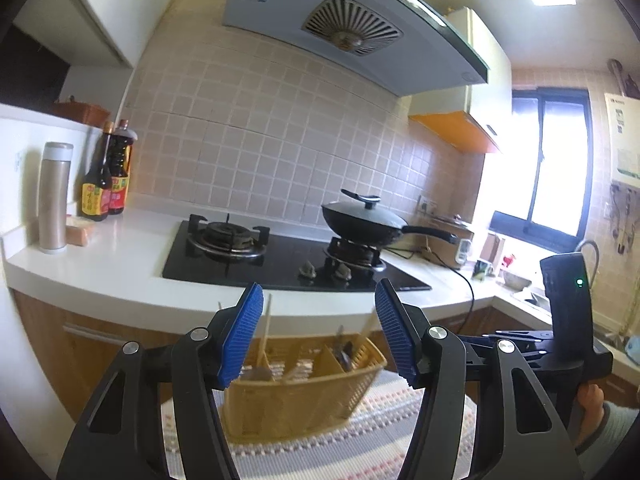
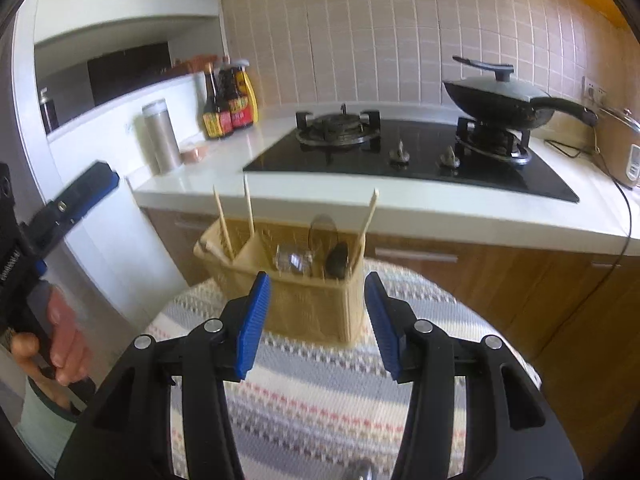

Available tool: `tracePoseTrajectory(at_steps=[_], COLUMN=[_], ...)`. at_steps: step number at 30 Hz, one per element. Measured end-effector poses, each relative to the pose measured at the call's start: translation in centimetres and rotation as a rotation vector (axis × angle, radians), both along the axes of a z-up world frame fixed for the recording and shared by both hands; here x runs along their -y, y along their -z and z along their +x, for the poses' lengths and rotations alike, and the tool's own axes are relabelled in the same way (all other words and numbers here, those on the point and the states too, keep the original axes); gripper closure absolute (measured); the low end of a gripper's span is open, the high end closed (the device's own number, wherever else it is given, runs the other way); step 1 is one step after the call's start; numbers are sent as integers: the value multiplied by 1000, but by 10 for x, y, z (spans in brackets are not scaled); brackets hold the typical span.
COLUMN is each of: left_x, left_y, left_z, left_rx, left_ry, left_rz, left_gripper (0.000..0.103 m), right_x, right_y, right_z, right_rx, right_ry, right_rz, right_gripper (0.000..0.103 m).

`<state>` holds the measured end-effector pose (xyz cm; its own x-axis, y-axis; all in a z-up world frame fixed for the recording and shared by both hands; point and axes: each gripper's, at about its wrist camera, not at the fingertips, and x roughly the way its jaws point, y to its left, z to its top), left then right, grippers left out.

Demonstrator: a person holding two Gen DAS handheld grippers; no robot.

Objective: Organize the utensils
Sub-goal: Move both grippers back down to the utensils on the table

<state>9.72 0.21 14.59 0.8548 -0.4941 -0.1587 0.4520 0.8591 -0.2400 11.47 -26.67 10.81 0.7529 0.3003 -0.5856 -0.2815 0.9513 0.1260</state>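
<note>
A tan plastic utensil basket (image 2: 308, 304) stands on a round table with a striped woven cloth (image 2: 320, 392). It holds wooden chopsticks (image 2: 224, 224), metal spoons (image 2: 322, 232) and a dark spoon (image 2: 337, 260), sorted between dividers. My right gripper (image 2: 316, 320) is open and empty, just in front of the basket. My left gripper (image 1: 318, 332) is open and empty, above the basket (image 1: 296, 392) in its own view. The left gripper's fingers (image 2: 86, 192) show at the left edge of the right wrist view.
Behind the table runs a white counter (image 2: 208, 168) with a black gas hob (image 2: 400, 156), a lidded wok (image 2: 504, 104), sauce bottles (image 2: 226, 108), a steel flask (image 2: 162, 136) and a rice cooker (image 2: 620, 148). Wooden cabinet doors (image 2: 520, 280) lie below. A range hood (image 1: 340, 28) hangs above.
</note>
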Motion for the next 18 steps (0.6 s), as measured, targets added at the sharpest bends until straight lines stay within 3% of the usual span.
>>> tracePoseTrajectory(at_steps=[5,9,12,14,18], left_x=[8,11,13,12,5], left_y=[-4,0,12,28,74], left_z=[-30,-46,-52,-49,-41], left_rx=[-16,-53,-143,-248,-492], left_ry=[-2,-19,-52,-106,-32], left_rz=[92,172,251,309,300], left_gripper=[46,46,46,46,46], right_x=[2,8,15,18,22], right_y=[17,42,63,75,99], right_z=[-18,-25,-29,-32,-39], right_rx=[-128,-292,-391,-435,-516], right_ry=[9,-6,-20,-20,-31], right_rz=[-75,-91,-74,-77,-85], right_gripper=[57,57,57,58,66])
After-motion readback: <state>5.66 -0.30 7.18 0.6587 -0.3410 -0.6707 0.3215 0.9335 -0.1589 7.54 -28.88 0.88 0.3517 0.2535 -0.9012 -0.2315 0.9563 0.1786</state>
